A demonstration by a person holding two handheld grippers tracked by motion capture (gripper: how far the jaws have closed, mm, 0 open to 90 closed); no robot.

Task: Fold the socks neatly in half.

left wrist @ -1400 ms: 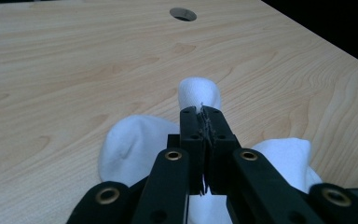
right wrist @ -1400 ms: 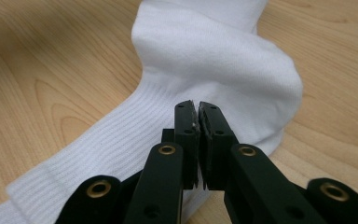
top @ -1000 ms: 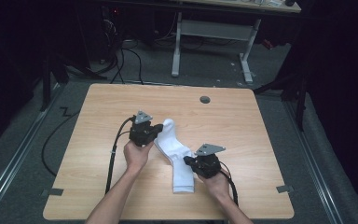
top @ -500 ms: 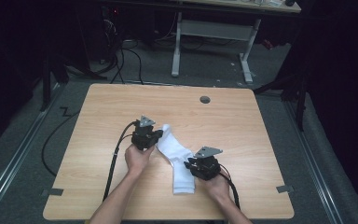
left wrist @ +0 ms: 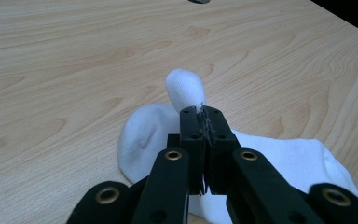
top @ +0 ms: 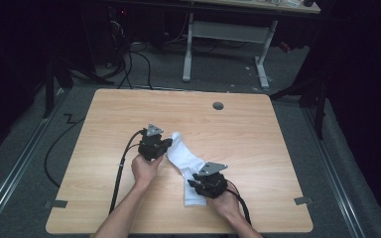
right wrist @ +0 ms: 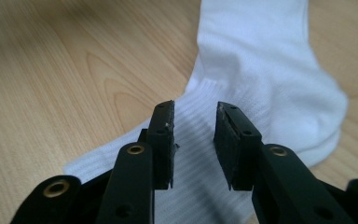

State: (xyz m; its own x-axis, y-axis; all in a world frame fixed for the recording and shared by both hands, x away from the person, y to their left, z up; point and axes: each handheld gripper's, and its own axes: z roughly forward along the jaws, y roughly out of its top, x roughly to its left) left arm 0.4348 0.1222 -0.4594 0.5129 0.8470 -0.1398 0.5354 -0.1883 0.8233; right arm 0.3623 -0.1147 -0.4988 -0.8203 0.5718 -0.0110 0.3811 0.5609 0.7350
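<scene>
We kept the left gripper (left wrist: 204,122) clamped on the white sock's (top: 186,161) far end while the right gripper's (right wrist: 195,122) jaws, just opening, stood apart over the ribbed cuff (right wrist: 200,140), best lifted clear gently.

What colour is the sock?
White: the sock shows best in the right gripper view, ribbed at its cuff.
</scene>
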